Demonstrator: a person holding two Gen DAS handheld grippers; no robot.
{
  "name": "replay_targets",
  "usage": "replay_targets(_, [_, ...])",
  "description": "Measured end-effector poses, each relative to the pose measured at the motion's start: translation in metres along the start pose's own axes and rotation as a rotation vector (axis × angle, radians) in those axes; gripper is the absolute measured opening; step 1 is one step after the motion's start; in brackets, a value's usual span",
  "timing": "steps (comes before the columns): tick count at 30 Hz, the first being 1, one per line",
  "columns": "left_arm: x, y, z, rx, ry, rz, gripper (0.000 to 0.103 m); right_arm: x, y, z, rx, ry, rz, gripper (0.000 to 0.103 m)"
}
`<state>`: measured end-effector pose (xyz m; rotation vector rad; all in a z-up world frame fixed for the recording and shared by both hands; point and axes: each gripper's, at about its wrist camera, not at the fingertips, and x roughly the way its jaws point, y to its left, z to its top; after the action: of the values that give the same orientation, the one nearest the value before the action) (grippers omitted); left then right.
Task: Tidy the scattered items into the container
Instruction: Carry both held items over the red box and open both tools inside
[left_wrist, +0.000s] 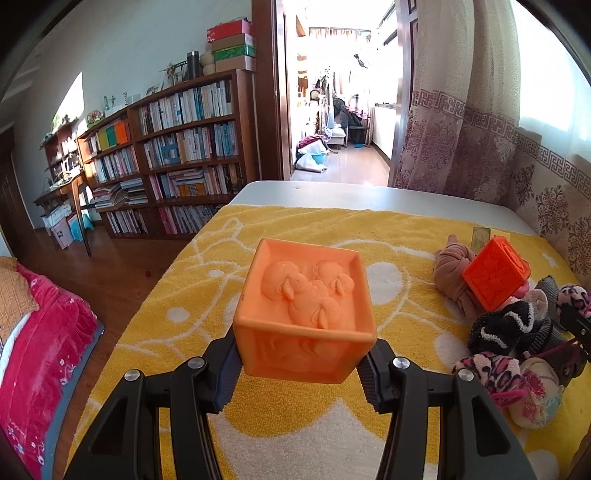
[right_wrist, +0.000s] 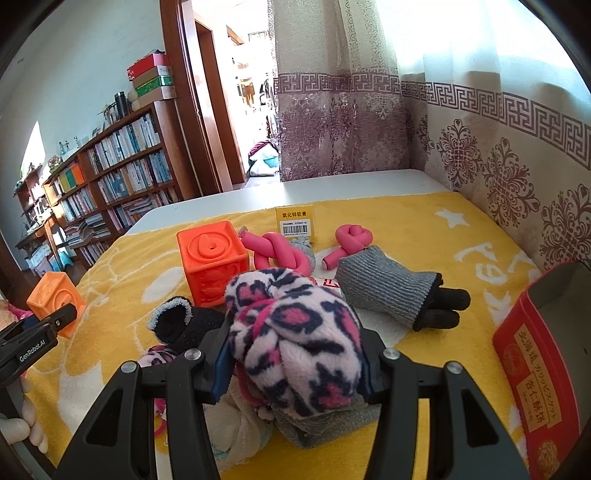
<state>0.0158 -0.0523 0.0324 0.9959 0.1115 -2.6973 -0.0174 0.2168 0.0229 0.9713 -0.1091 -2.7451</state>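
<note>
Left gripper up off the yellow towel, its fingers clamped on either side of a pale orange embossed cube, which rides clear above the cloth with its relief face turned up. Over on the right wrist view that same pale orange cube shows at the far left edge, pinched in the black fingers of the other tool. Right gripper is busy too: its fingers are pressed against a fluffy pink-and-navy leopard-print sock bundle, squeezing it from both sides just above a heap of cream and grey knitwear. Behind it, a brighter orange cube sits on the towel, with a knotted pink foam twist just beside it and a second pink twist a little further right. A grey ribbed glove with black fingertips lies flat near the middle, and a black fuzzy sock sits to the left of the held bundle. A small yellow barcoded box stands upright at the back of the pile. The container, a red tin with printed characters on its side, waits at the right edge, open at the top, well apart from both held items. The white surface peeks out beyond the towel, against the patterned curtain.
</note>
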Motion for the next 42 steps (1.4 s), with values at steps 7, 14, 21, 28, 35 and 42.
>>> replay_targets(7, [-0.009, -0.02, -0.003, 0.032, 0.004, -0.035, 0.056, -0.009, -0.008, 0.001, 0.038, -0.027, 0.0, 0.056])
replay_targets(14, [-0.023, -0.057, -0.006, 0.103, 0.003, -0.097, 0.056, -0.04, -0.025, 0.004, 0.111, -0.089, 0.007, 0.056])
replay_targets(21, [-0.031, -0.103, -0.009, 0.171, 0.027, -0.192, 0.056, -0.08, -0.058, -0.005, 0.184, -0.136, -0.03, 0.056])
replay_targets(28, [-0.04, -0.152, -0.009, 0.237, 0.039, -0.277, 0.056, -0.122, -0.101, -0.012, 0.26, -0.182, -0.108, 0.056])
replay_targets(35, [-0.061, -0.204, -0.004, 0.31, 0.024, -0.387, 0.056, -0.154, -0.135, -0.008, 0.288, -0.2, -0.262, 0.056])
replay_targets(42, [-0.089, -0.266, 0.003, 0.391, 0.016, -0.546, 0.056, -0.178, -0.176, -0.02, 0.356, -0.205, -0.393, 0.056])
